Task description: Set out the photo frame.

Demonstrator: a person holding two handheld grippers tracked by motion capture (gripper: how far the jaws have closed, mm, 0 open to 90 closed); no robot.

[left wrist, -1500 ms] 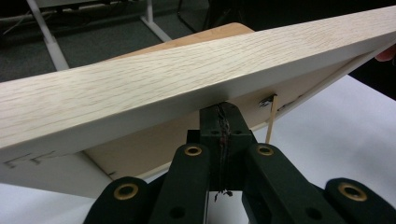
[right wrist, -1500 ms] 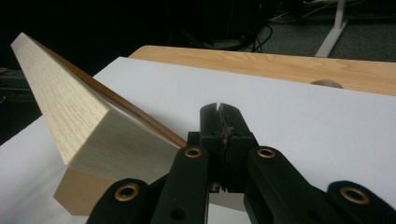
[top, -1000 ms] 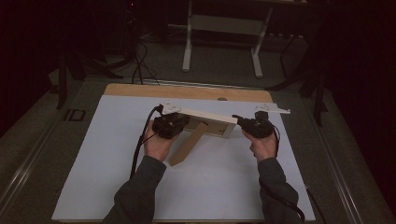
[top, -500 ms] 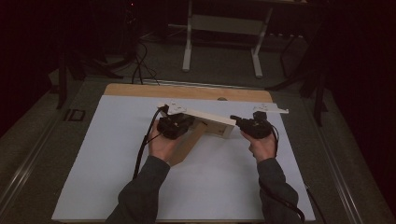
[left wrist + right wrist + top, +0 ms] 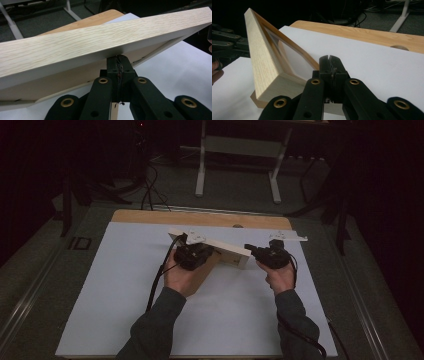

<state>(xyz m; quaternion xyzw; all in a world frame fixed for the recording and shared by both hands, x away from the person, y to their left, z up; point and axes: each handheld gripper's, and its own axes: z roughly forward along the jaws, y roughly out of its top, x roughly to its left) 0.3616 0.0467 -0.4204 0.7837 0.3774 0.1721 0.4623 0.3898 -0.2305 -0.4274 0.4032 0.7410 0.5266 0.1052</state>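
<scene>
While both grippers' fingers pinch shut on its edges, the wooden frame (image 5: 220, 251) stands tilted between left gripper (image 5: 192, 255) and right gripper (image 5: 270, 256).

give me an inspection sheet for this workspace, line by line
surface: white sheet covers the wooden table, whose far strip shows bare.
job's things: pale wooden frame with a clear pane, held tilted up off the sheet between both grippers.
clutter: a small white piece lies on the sheet's far right; what it is cannot be told.
grippers: left gripper has its jaws together on the frame's lower edge; right gripper has its jaws together at the frame's corner, its grip not clear.
cables: a black cable trails from the left gripper along the forearm; another runs by the right sleeve.
surroundings: dark room, a white stand and floor cables behind the table.
</scene>
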